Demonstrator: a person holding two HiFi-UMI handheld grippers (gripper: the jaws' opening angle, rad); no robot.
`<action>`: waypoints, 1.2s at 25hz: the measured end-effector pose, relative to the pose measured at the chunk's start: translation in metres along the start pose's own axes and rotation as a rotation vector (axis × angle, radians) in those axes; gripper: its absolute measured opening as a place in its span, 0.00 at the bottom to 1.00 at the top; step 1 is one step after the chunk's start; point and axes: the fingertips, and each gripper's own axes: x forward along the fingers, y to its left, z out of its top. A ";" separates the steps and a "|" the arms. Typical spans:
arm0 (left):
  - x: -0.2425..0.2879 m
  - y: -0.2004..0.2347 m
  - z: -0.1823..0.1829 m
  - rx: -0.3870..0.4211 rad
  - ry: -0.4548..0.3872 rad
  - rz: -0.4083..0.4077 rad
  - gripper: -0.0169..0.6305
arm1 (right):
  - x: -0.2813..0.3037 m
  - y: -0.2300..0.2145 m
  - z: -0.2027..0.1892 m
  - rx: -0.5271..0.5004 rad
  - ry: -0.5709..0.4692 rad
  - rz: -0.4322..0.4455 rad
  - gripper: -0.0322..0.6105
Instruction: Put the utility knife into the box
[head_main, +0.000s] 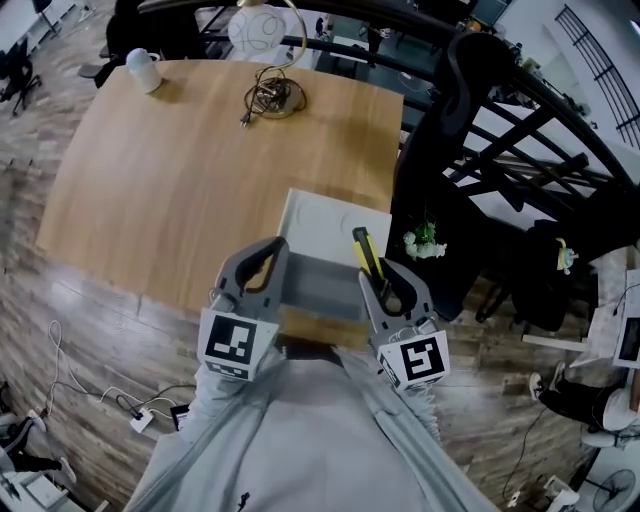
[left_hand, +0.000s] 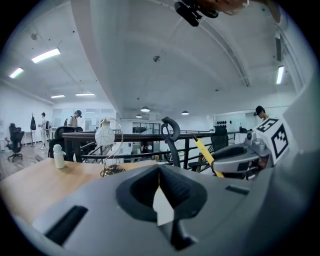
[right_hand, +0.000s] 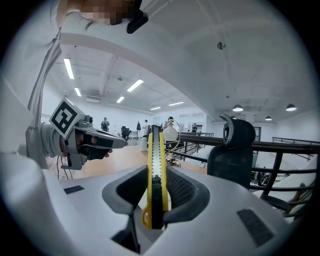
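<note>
The right gripper (head_main: 388, 288) is clamped on the utility knife (head_main: 366, 256). In the right gripper view the yellow knife (right_hand: 155, 150) stands on edge between the two ribbed fingers (right_hand: 181, 189), which press against its flat sides. Its butt end sits deep between them, and most of its length sticks out past the fingertips, away from the person. In the head view the knife slants towards the far left and shows over the right part of the white box (head_main: 328, 222). No view shows whether it touches the box. The box lies open at the near right edge of the wooden table (head_main: 180, 180). The left gripper (head_main: 262, 268) is just to the left of the box's near end, and the right gripper is on the box's right side. In the left gripper view the left gripper (left_hand: 159, 170) has its jaws brought together at the tips and has hold of nothing. At the far side of the table are a small white bottle (head_main: 143, 70) on the left and a globe lamp (head_main: 262, 30) with a coiled cable. A black office chair (head_main: 455, 120) stands to the right of the table.
</note>
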 end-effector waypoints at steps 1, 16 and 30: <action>0.000 0.000 0.000 0.000 -0.001 -0.002 0.06 | 0.001 0.001 0.000 0.002 0.002 0.000 0.25; 0.002 0.005 -0.005 -0.038 0.009 -0.022 0.06 | 0.020 0.016 -0.029 -0.037 0.101 0.066 0.25; -0.002 0.007 -0.031 -0.050 0.057 -0.023 0.06 | 0.044 0.049 -0.094 -0.145 0.307 0.223 0.25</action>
